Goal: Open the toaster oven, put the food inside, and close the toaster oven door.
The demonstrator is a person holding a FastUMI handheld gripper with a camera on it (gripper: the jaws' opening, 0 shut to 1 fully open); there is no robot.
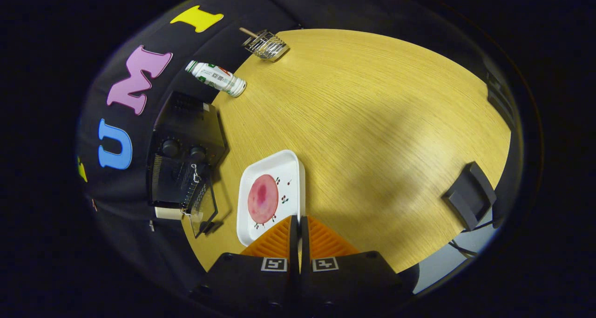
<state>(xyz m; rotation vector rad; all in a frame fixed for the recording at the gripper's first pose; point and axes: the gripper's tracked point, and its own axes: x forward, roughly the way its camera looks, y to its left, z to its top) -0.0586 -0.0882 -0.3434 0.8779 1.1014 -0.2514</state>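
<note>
While my hand-held gripper (298, 227) hangs with fingers pressed together on nothing, the toaster oven (184, 162) door looks already dropped. Food (263, 198) sits on its white tray (291, 162) just ahead of the fingers, handy for loading.

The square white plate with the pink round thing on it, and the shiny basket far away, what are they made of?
The square white plate, just ahead of the shut orange gripper, looks like glazed ceramic or melamine: smooth, glossy, printed sprigs. The shiny wire basket beyond looks like polished metal: thin bright rods. The pink round food looks soft and matte; I can't tell more.
</note>
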